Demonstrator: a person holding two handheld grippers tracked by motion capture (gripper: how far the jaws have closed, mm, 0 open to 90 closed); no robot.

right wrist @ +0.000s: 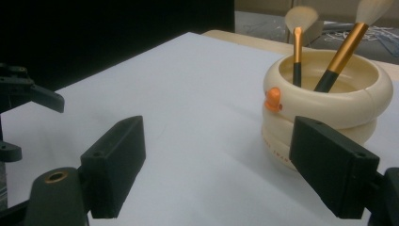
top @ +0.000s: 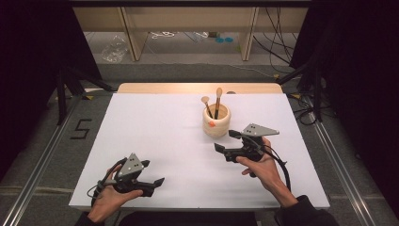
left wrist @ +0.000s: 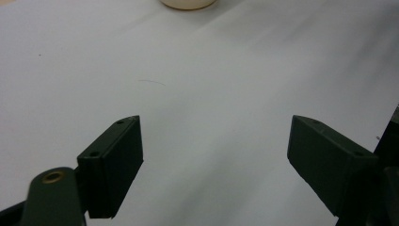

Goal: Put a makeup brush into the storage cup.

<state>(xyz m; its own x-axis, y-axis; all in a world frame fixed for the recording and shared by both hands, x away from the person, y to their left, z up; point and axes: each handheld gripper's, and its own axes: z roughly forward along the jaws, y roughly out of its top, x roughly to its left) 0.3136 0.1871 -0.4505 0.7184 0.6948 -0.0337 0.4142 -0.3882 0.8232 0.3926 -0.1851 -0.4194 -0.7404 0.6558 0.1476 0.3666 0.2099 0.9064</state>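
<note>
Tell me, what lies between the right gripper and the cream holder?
Nothing: bare white table separates the right gripper from the cream holder, seen in the high view.

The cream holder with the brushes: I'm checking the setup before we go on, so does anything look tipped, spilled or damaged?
Nothing stands out. The cream holder stands upright on the white table, with both brushes leaning inside it, bristles up. The right gripper is open beside it and the left gripper is open near the front edge.

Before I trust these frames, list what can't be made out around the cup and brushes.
- Brush handle ends: hidden inside the cream cup, right gripper view.
- Lettering low on the cup: too small, partly behind the right gripper jaw.
- Cup cut off by the top edge, left gripper view.
</note>
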